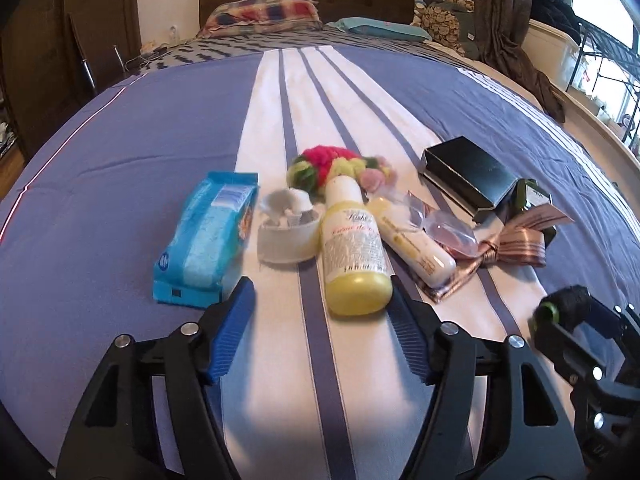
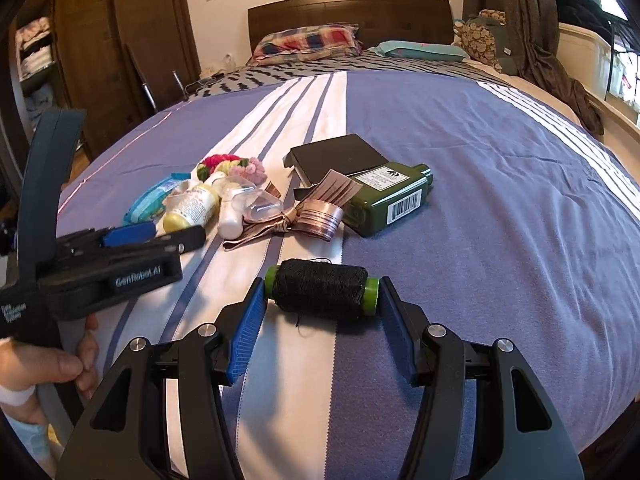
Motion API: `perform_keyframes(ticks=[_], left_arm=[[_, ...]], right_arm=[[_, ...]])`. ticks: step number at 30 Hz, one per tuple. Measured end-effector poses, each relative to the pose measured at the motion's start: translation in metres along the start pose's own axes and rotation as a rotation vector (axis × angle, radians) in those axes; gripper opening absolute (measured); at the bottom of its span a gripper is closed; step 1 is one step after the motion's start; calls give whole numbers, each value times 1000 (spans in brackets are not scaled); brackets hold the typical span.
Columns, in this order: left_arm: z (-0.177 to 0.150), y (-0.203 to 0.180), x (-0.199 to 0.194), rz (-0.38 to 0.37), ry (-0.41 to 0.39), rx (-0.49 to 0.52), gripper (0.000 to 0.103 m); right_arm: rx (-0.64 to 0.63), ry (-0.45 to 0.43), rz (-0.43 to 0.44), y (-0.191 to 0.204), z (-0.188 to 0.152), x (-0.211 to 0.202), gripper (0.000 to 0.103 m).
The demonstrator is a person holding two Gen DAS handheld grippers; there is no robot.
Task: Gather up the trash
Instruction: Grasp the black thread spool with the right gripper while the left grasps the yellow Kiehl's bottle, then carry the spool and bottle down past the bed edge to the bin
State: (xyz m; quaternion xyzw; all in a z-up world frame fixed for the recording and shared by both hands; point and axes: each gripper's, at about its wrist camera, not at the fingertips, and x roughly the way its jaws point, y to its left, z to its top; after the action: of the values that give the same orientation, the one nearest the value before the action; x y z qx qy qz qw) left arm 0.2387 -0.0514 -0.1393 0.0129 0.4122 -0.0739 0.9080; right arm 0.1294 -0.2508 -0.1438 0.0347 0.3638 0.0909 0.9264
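Note:
Trash lies in a row on the blue and white striped bedcover [image 1: 140,152]. In the left wrist view my left gripper [image 1: 320,292] stands open around the base of a yellow lotion bottle [image 1: 356,248]. The right pad is at the bottle and the left pad stands clear of it. My right gripper [image 2: 322,292] is shut on a black thread spool [image 2: 320,288] with green ends, low over the cover. The spool [image 1: 568,308] also shows at the right edge of the left wrist view. A blue tissue pack [image 1: 204,240] and a white tub [image 1: 286,236] lie left of the bottle.
Right of the bottle lie a small white bottle [image 1: 412,240], a clear wrapper [image 1: 444,228], a striped ribbon bow [image 1: 516,244], a black box [image 1: 464,172] and a green bottle [image 2: 392,200]. A pom-pom bundle [image 1: 328,164] lies behind. Pillows [image 1: 264,14] sit at the headboard. A hand [image 2: 60,368] holds the left gripper.

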Motion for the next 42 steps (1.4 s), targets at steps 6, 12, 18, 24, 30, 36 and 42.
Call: perform_keyframes(ticks=[6,12,18,24,30,36,42], left_arm=[[12,-6,8,-18,0,19,60],[10,-4,8,-38,15,17,31],[-11,0,-12,-52,15,17,29],[-48,3,-43,-63,4,26,29],[-80,7,-77,-73,-5,28,29],[-109,7,-113,-82,-19,47,29],[-129,14,-148,-72,-44,42,29]], right_arm=[[7,-2,4,1,0,1,57],[5,-5,5,2,1,-4,57],[-9,-14,5,10,-5,-19,57],[-14,-14,7,15,-15,-34,57],[-22,-16,11,22,-34,-56,57],[-28,-31,20,28,-49,-79,57],[-25,-57,20,29,-62,-107,57]])
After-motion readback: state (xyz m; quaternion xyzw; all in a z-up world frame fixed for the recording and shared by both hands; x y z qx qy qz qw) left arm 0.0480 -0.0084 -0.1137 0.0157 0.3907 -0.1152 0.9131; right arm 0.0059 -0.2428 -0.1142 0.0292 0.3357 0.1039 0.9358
